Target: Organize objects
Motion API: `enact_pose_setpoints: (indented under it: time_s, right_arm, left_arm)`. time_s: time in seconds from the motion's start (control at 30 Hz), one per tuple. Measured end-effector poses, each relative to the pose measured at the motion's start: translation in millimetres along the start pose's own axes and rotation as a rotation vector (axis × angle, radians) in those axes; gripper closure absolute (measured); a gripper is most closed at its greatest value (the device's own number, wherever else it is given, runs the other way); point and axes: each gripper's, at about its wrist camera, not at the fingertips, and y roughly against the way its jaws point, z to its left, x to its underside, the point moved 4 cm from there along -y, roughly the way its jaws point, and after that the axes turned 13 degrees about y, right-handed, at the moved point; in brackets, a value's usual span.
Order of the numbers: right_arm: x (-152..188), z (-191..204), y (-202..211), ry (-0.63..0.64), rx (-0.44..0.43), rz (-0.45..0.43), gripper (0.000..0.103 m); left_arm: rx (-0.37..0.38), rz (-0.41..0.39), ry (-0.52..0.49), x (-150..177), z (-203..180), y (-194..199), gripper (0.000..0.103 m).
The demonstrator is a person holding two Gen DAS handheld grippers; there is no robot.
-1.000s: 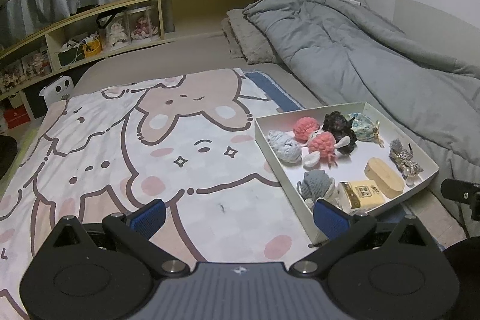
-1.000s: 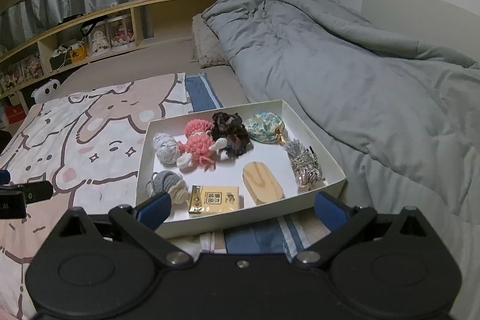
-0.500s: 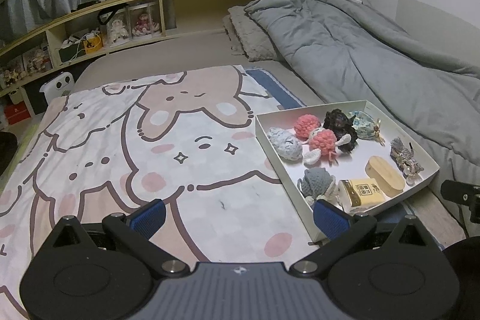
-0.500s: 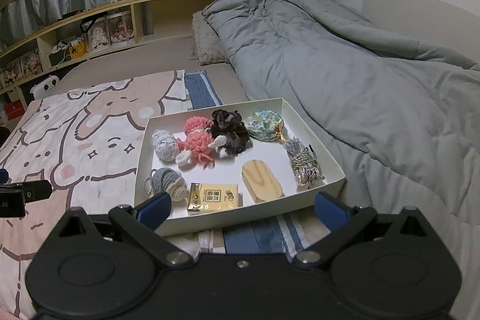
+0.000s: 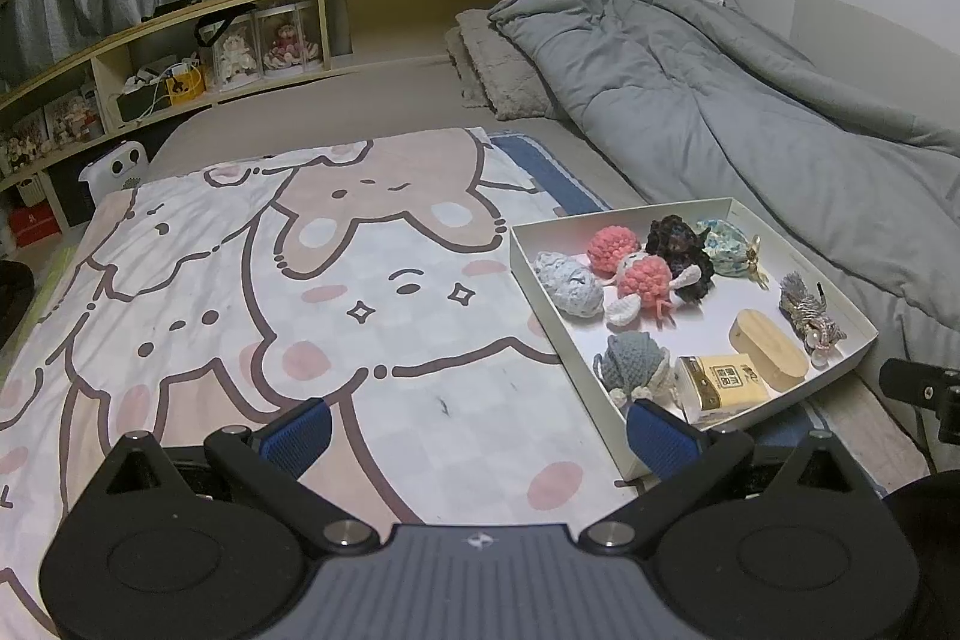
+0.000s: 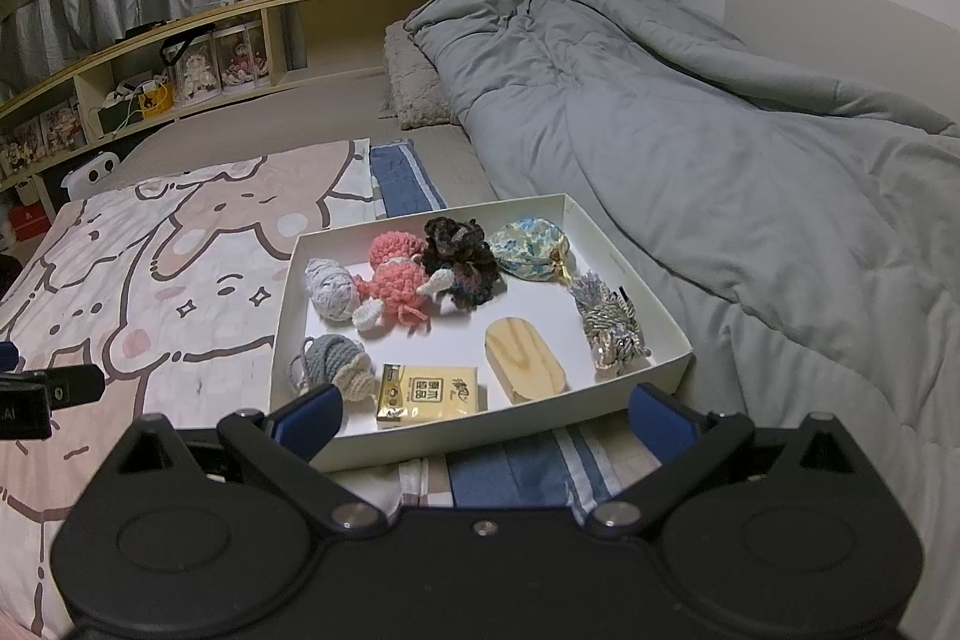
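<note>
Barely any change since a second ago: same hover, slight drift only. Right gripper (image 6: 483, 415) wide open, holding nothing, white tray (image 6: 480, 439) at frame centre just beyond. Left gripper (image 5: 477, 430) also spread and unloaded over cartoon blanket (image 5: 240, 280), tray (image 5: 540, 292) at right. Yellow tissue pack (image 6: 429, 394) along tray's near edge.

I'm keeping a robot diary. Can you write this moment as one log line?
left gripper: open, empty | right gripper: open, empty | white tray: on bed, toys inside
</note>
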Motion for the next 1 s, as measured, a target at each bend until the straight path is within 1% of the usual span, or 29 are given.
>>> enact_pose_setpoints:
  time_s: [1.0]
  right_arm:
    - [0.3,0.9,0.6,-0.002,-0.001,0.001,0.0]
  left_arm:
    - [0.006,0.004,0.003,0.5,-1.8,1.5,0.0]
